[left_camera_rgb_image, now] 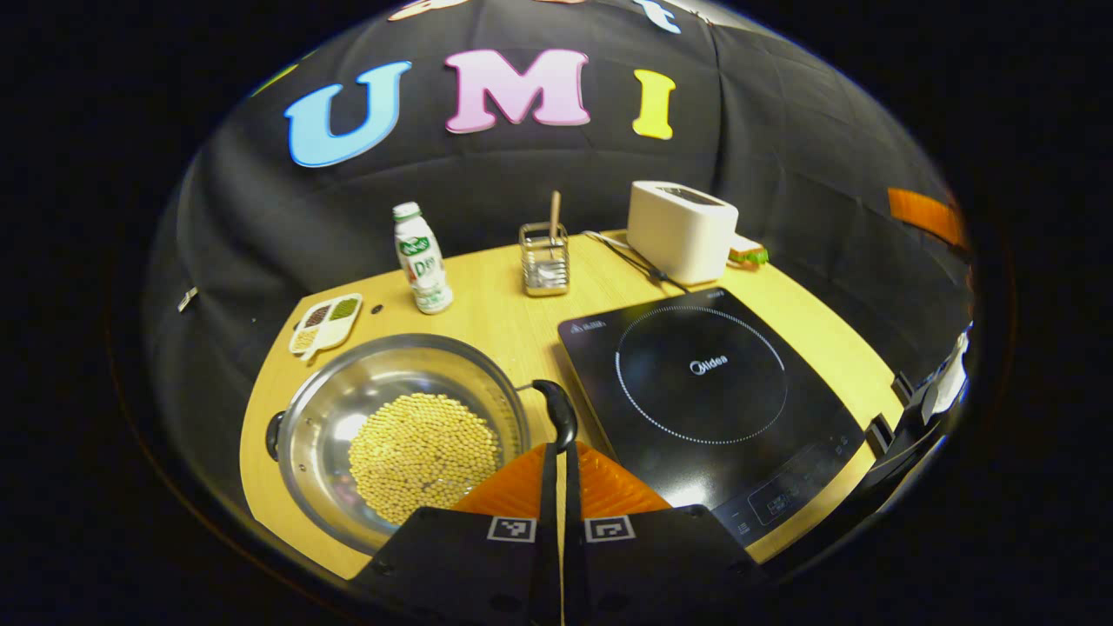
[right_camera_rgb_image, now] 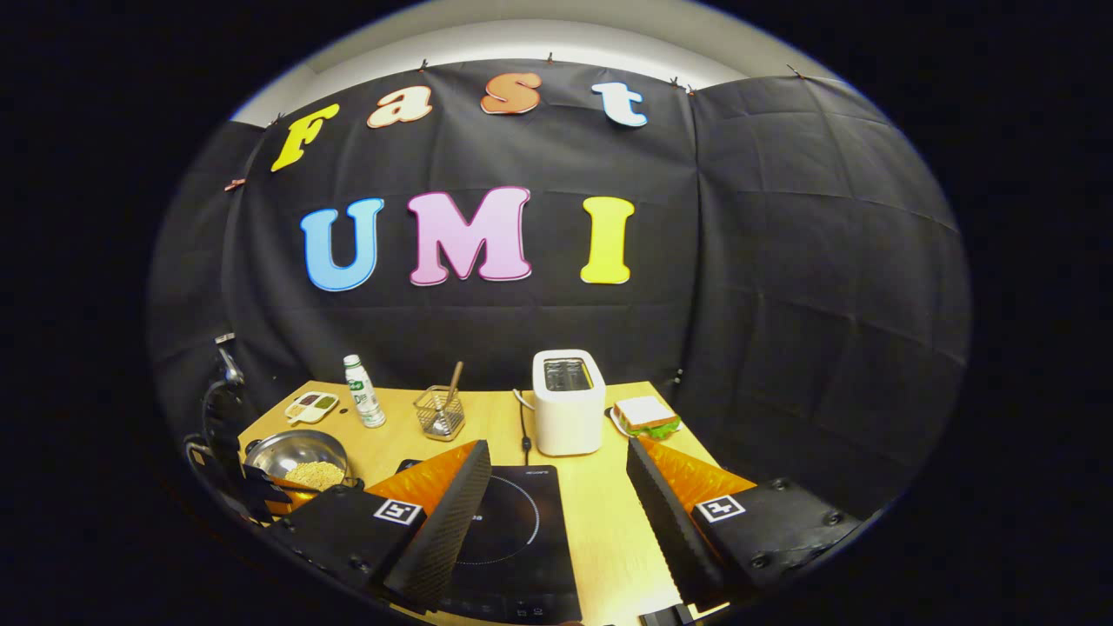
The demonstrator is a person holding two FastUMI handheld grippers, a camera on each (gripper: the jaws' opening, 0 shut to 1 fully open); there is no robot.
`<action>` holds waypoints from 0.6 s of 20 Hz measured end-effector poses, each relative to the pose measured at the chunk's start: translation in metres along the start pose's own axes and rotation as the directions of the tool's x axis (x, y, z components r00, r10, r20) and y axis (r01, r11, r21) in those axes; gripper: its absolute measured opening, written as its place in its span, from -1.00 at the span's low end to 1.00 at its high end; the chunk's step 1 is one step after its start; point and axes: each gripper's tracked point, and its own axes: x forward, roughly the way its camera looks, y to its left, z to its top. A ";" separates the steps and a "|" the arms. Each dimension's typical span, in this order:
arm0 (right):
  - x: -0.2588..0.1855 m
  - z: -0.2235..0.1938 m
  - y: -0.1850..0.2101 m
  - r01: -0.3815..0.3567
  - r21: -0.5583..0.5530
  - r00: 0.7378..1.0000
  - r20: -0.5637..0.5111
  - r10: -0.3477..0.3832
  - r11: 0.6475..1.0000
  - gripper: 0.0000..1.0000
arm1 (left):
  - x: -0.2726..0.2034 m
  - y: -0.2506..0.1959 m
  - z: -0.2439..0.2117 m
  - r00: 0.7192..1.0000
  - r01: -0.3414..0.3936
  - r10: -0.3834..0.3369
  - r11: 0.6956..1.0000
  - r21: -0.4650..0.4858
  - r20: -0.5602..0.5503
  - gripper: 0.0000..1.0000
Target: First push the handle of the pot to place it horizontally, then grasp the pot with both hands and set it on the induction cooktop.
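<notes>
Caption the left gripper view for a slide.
Shut left gripper at the black handle of the bean-filled steel pot, induction cooktop alongside on the wooden table.

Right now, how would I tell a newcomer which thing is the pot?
Start at the black cooktop on the wooden table. Just to its left in the left gripper view sits the pot, a wide shiny steel bowl shape. Unlike its neighbours, it holds pale beans and has a black handle.

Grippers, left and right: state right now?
Left gripper: shut, fingertips at the pot handle, holding nothing.
Right gripper: open, empty, above the induction cooktop.
</notes>
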 end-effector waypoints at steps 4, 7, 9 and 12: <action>0.011 -0.017 0.046 -0.088 0.018 0.992 -0.089 0.089 0.996 0.96 | -0.044 0.051 0.021 0.992 -0.065 0.079 0.989 -0.130 0.103 -0.48; 0.018 -0.024 0.084 -0.136 0.055 0.977 -0.156 0.143 0.989 0.96 | -0.073 0.098 0.029 0.974 -0.121 0.151 0.977 -0.177 0.169 0.27; 0.026 -0.025 0.110 -0.175 0.060 0.967 -0.179 0.183 0.983 0.95 | -0.089 0.132 0.019 0.955 -0.205 0.238 0.962 -0.183 0.179 0.90; 0.036 -0.033 0.154 -0.238 0.110 0.939 -0.226 0.258 0.965 0.97 | -0.103 0.163 0.006 0.942 -0.239 0.283 0.942 -0.237 0.177 0.91</action>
